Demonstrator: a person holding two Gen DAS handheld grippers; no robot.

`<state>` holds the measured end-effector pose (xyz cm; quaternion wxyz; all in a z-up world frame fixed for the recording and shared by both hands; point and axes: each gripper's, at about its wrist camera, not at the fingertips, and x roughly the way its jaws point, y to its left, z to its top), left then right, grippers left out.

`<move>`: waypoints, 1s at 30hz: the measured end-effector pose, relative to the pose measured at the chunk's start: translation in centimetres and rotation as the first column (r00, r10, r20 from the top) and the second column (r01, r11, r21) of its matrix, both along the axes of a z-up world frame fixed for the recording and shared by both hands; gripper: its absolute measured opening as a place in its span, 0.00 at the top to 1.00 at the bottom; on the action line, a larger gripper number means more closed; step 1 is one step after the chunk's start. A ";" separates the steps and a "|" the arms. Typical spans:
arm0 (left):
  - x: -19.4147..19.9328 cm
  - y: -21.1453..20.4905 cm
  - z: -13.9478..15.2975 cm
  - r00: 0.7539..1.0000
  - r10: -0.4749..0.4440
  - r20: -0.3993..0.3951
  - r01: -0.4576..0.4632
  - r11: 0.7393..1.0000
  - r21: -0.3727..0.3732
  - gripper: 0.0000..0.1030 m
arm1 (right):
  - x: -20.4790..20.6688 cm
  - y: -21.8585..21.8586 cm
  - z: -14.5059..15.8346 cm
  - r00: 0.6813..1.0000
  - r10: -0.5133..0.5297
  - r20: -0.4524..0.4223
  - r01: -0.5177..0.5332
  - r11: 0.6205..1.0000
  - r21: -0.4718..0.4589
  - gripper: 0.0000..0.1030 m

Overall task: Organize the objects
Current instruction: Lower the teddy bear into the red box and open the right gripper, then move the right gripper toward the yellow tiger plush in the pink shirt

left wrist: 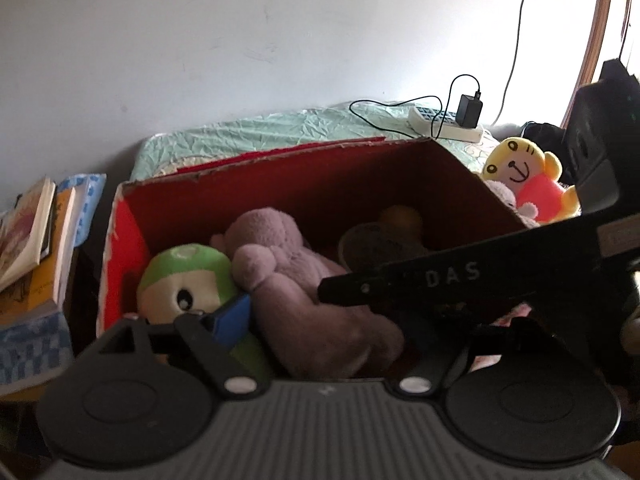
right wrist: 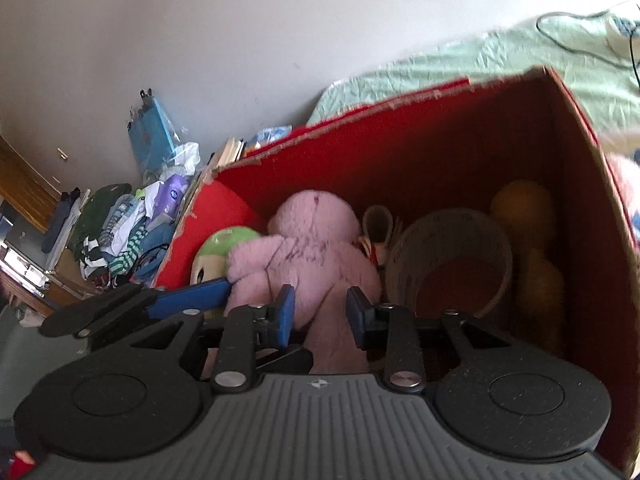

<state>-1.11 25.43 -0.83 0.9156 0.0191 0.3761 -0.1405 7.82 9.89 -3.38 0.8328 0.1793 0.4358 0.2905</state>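
Straddling the pink plush (right wrist: 308, 256) at frame centre, right gripper (right wrist: 320, 312) spread apart inside red box (right wrist: 440, 136); left gripper (left wrist: 320, 320) state unclear.

1. The open-topped red cardboard box (right wrist: 460, 152) is leaving its mouth unroofed, with its upright walls closing off the sides.
2. A pink plush toy (right wrist: 312, 248) is lying across the middle of the floor, with a green-capped round plush (right wrist: 224, 248) pressing against it at the left wall.
3. A grey cylindrical cup (right wrist: 452, 256) and a yellow plush toy (right wrist: 528, 232) are filling the right side.
4. The right gripper (right wrist: 320, 312) is standing with its jaws apart around the pink plush's lower part.
5. The left gripper's blue finger (right wrist: 192, 296) is crossing in front of the green plush.
6. Outside the right wall, a yellow and pink stuffed animal (left wrist: 524, 176) is sitting just beside the box.
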 end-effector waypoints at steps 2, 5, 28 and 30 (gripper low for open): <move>-0.3 0.0 0.3 1.000 0.019 -0.008 -0.019 1.000 -0.003 0.18 | -0.4 -0.2 0.2 1.000 0.000 0.010 0.000 1.000 -0.010 0.68; -0.9 0.1 0.9 0.998 0.060 -0.005 -0.060 0.998 -0.006 0.18 | -1.1 -1.2 1.0 0.999 -0.017 0.028 0.016 0.999 0.031 0.68; -2.7 -11.8 2.8 0.945 0.316 -0.084 -0.290 0.928 0.232 0.11 | -6.1 -10.6 5.3 0.971 -0.087 0.223 0.117 0.985 -0.125 0.56; -2.8 -12.7 2.8 0.943 0.322 -0.089 -0.295 0.927 0.231 0.11 | -6.3 -11.5 5.4 0.971 -0.091 0.222 0.123 0.983 -0.134 0.55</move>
